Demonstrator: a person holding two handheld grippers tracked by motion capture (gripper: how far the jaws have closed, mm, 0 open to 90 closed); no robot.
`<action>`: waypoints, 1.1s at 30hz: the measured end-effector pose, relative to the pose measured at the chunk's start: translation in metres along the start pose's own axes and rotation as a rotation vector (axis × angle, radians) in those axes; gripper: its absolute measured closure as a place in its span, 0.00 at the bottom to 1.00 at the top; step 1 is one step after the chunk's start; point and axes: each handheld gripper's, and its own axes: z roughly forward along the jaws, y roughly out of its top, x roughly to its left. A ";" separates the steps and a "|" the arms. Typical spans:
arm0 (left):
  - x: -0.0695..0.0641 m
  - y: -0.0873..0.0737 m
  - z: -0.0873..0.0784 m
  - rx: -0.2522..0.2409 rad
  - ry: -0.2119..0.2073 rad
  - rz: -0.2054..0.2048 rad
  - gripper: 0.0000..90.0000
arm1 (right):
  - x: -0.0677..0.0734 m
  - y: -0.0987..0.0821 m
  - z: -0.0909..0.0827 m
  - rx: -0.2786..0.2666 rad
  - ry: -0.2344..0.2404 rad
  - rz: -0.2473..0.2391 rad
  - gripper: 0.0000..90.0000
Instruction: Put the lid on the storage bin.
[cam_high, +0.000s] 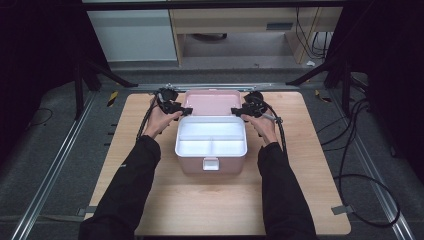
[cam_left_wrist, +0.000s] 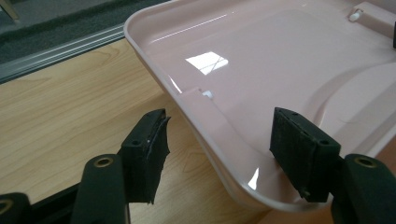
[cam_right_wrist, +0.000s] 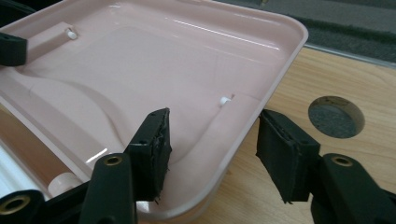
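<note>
Arms: both forearms reach up the table (cam_high: 150, 200), one hand on each side of the box (cam_high: 211, 150), hands up by its back corners.
Box: pink, sits mid-table with its lid (cam_high: 212, 103) flipped open and lying back behind it; white tray (cam_high: 211, 135) inside, split into sections.
Left tool (cam_high: 184, 112): jaws part open, straddling the lid's side rim, one pad outside over the wood, one inside the lid. Pads aren't pressing on it, as far as I can tell.
Right tool (cam_high: 235, 111): same deal on the opposite rim, part open, nothing gripped.
Left tool view: lid's shiny inside (cam_left_wrist: 280, 60) close up.
Right tool view: a round hole (cam_right_wrist: 336, 116) in the table by the lid.
</note>
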 end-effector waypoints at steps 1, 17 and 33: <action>0.000 0.000 0.000 0.000 0.000 0.000 0.41 | 0.000 0.000 0.000 0.000 0.000 0.000 0.50; 0.010 -0.004 0.006 -0.008 -0.097 -0.089 0.47 | 0.001 0.007 0.002 0.033 -0.006 -0.015 0.51; 0.003 0.008 -0.025 -0.101 -0.036 -0.028 0.57 | 0.008 0.019 -0.022 -0.093 0.011 -0.017 0.57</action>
